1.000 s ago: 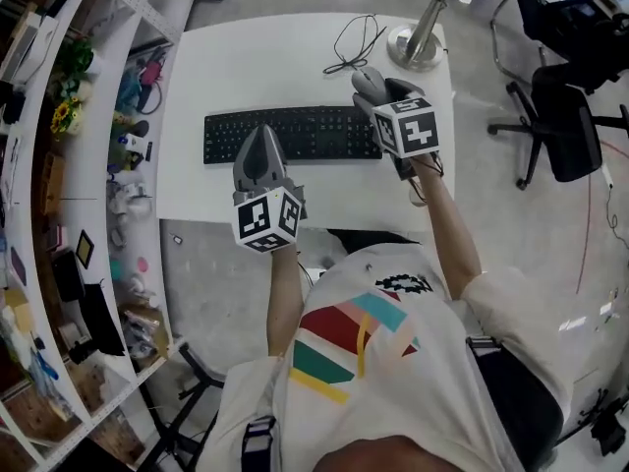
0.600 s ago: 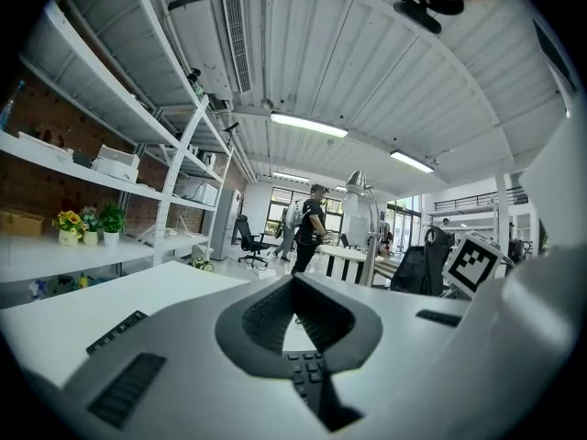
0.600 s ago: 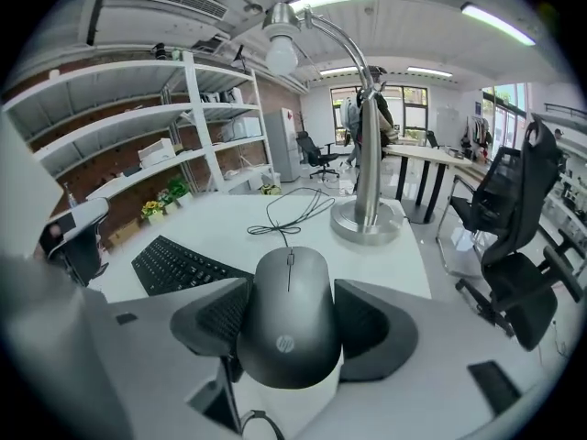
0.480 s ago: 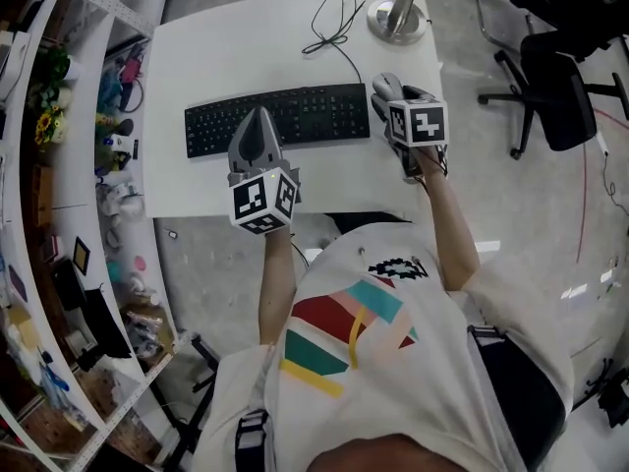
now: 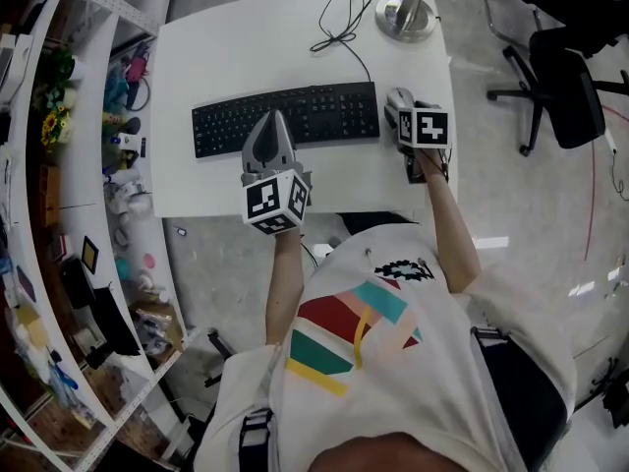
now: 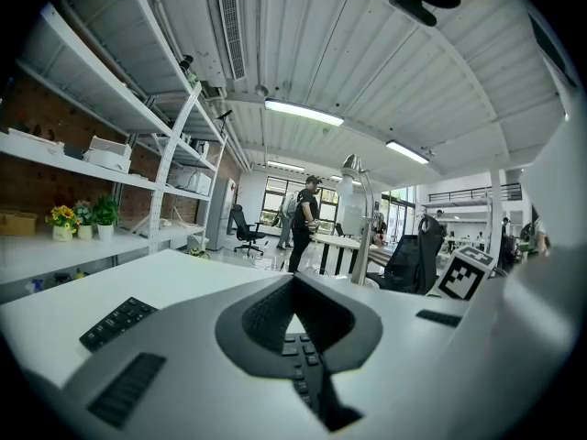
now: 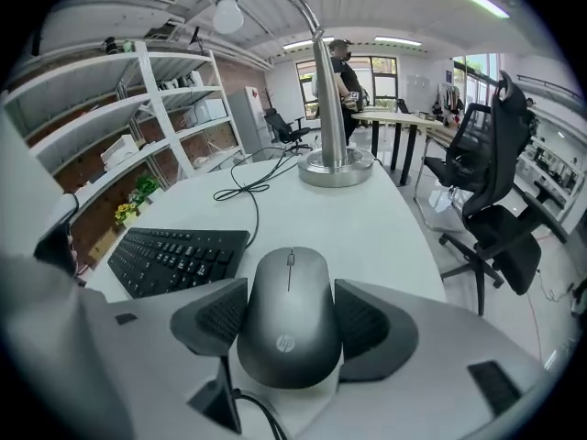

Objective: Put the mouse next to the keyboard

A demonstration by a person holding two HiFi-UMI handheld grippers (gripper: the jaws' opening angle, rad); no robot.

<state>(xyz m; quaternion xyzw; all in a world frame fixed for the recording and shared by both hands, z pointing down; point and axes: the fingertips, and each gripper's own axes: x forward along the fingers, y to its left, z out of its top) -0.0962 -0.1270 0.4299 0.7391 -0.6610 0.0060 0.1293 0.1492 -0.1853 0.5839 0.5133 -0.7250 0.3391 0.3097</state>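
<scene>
From the head view, both forearms reach forward from the body over the near edge of the white desk point(image 5: 246, 47); the left arm runs straight ahead and its left gripper point(image 5: 271, 126) lies over the near edge of the keyboard point(image 5: 285, 116), about its middle, with its tip pointing away from the person and narrowed to a single point; the right arm stretches out further to the side, and its right gripper point(image 5: 398, 106) sits just off the keyboard's right end, where the grey mouse point(image 5: 397, 94) shows at its tip, close beside the keyboard but not touching it; beyond the keyboard's far right corner stand a lamp base point(image 5: 405, 18) and a loose black cable point(image 5: 339, 28). In the left gripper view, the left gripper point(image 6: 295, 291) has its jaws pressed together with nothing held, and keyboard point(image 6: 115, 319) keys show below and through the small gap behind the tips. In the right gripper view, the right gripper point(image 7: 288, 324) is pinching the mouse point(image 7: 289, 301), one dark pad against each of its sides; the mouse points away from the camera, with the keyboard point(image 7: 174, 259) just to its left; whether the mouse rests on the desk point(image 7: 367, 218) or hangs just over it cannot be told; the lamp base point(image 7: 335, 168) and cable point(image 7: 248, 186) lie beyond the keyboard.
</scene>
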